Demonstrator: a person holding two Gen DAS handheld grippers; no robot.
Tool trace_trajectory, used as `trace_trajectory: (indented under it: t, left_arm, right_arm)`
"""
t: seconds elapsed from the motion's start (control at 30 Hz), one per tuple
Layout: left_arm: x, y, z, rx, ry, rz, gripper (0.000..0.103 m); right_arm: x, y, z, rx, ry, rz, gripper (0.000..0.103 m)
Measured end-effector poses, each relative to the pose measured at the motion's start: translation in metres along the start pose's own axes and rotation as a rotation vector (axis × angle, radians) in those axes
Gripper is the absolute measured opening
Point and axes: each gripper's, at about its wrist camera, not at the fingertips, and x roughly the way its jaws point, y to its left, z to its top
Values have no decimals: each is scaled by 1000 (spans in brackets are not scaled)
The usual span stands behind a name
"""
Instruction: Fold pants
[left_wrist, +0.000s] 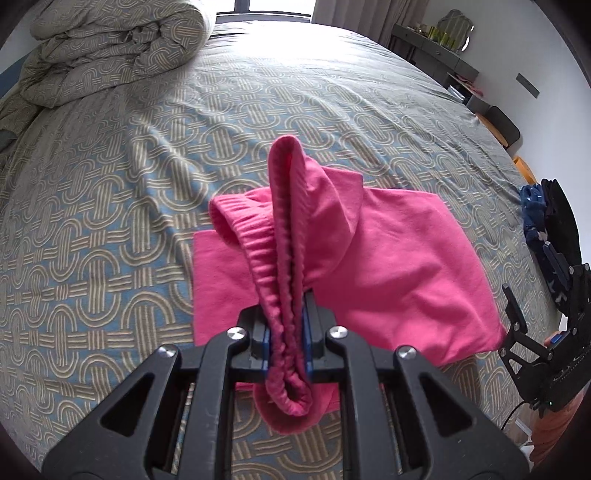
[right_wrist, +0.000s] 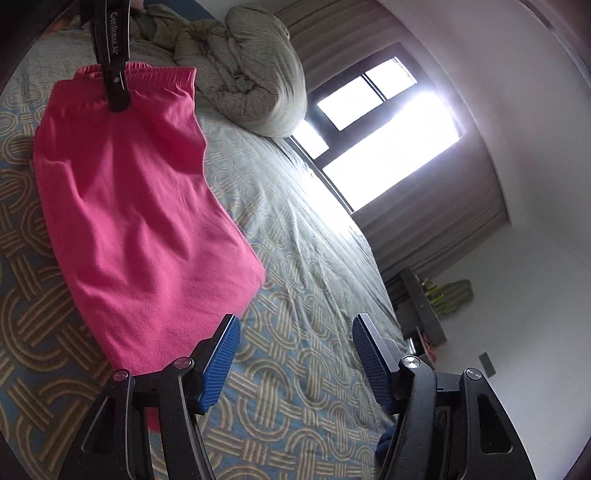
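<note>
Two grippers engaged: left gripper (left_wrist: 286, 332) fingers clamped on pink pants (left_wrist: 399, 258) waistband (left_wrist: 255, 240), right gripper (right_wrist: 295, 354) fingers apart; best laid flat, edges aligned, on bed (left_wrist: 110, 206).

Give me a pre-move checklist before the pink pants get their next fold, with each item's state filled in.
1. Left gripper clamped on the pink pants: ok, the bunched elastic waistband sits between its blue pads.
2. Right gripper ready to grasp: ok, jaws wide apart, nothing between them.
3. Right gripper aligned with cloth: not ok, it hangs beside the pants' lower edge, over bare bedspread.
4. Lower pants lying flat: ok, spread on the bed with mild wrinkles.
5. Landing area free: ok, the rolled duvet is far off.
6. Layers even underneath: cannot tell.
</note>
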Motion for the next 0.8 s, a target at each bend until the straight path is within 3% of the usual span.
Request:
trace_trajectory:
  t: [0.33,0.57,0.8]
  left_arm:
    - [13,22,-12,-38,47,16,15]
    - [21,39,-19,-81,81,5,15]
    - [22,41,-15,-84,79,1,16]
  right_arm:
    - [16,2,-2,28,27,77,69]
    - [37,-17,-9,235,117,300,70]
    - [43,-23,-7,302,152,372,70]
